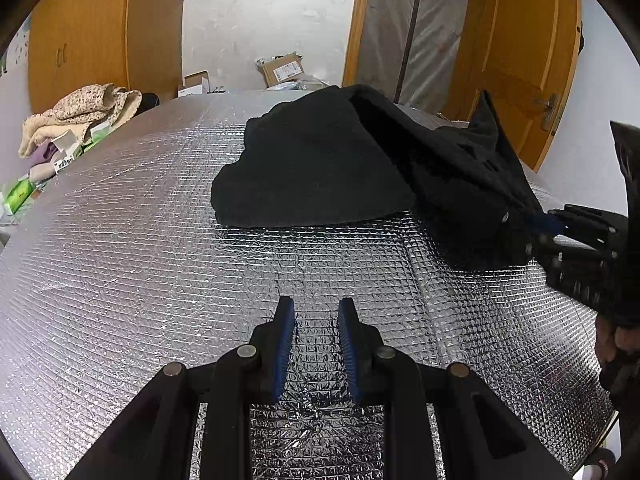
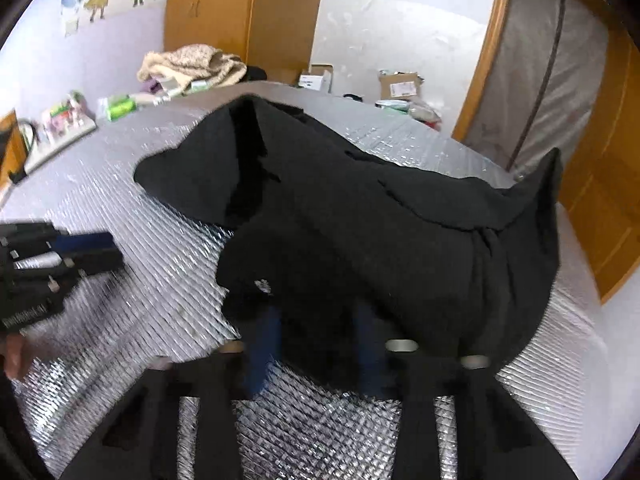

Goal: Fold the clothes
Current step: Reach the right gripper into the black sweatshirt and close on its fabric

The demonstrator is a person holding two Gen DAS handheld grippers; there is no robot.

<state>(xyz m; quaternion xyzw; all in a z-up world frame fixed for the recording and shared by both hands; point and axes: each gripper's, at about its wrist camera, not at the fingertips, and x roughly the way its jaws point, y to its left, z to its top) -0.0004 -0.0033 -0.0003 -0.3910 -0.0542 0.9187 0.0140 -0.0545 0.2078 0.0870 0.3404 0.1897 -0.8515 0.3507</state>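
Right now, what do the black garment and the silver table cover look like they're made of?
Black garment: looks like soft matte fleece or thick knit; fuzzy, no sheen, drapes heavily. Silver cover: apparently metallised foil insulation sheet; shiny, crinkled, with a quilted grid pattern.

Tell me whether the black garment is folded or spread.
Partly folded: the black garment lies doubled on the foil mat, one end lifted by the right gripper.

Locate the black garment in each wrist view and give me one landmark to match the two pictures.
Left wrist view: the black garment lies centre to right on the silver quilted surface, its right end lifted at the right hand-held gripper.
Right wrist view: the black garment fills the centre, draped over the gripper's fingers.
Shared landmark: the beige floral blanket at the far left edge.
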